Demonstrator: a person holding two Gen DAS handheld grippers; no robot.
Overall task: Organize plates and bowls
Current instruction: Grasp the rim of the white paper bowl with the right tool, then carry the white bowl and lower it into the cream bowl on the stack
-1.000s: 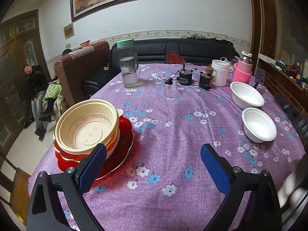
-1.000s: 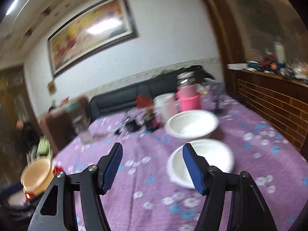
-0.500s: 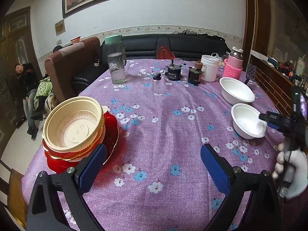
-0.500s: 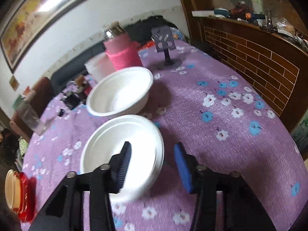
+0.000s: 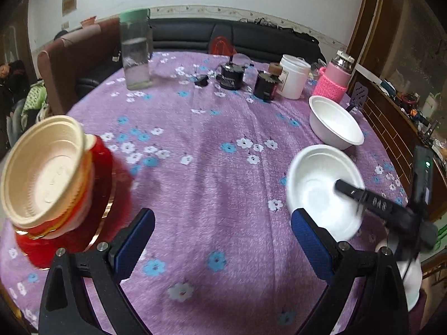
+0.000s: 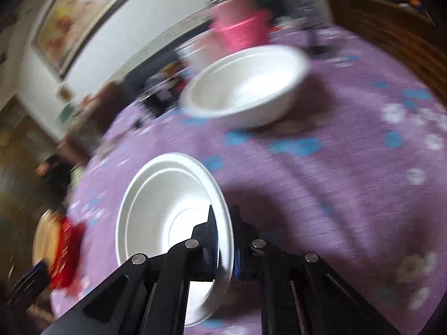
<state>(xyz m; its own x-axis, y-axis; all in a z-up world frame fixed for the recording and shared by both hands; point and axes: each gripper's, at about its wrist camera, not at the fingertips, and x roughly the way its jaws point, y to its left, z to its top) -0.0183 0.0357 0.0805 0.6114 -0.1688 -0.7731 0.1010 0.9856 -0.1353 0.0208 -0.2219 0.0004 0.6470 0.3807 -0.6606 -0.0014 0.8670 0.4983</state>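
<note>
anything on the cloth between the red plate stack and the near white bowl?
Nothing: left wrist view shows only bare floral tablecloth between the red plate stack and the near white bowl.

Bowl stack point(image 5: 42, 173) on plate point(image 5: 109, 195) left; two bowls point(image 5: 321, 184) right, w/ jars point(image 5: 293, 76) behind.

Soft indoor light, heavy motion blur

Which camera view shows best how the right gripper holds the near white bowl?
The right wrist view. There the right gripper has just closed on the rim of the near white bowl, one finger inside and one outside. The left wrist view shows the whole bowl, but only one finger lying over it, so the grip is unclear.
</note>
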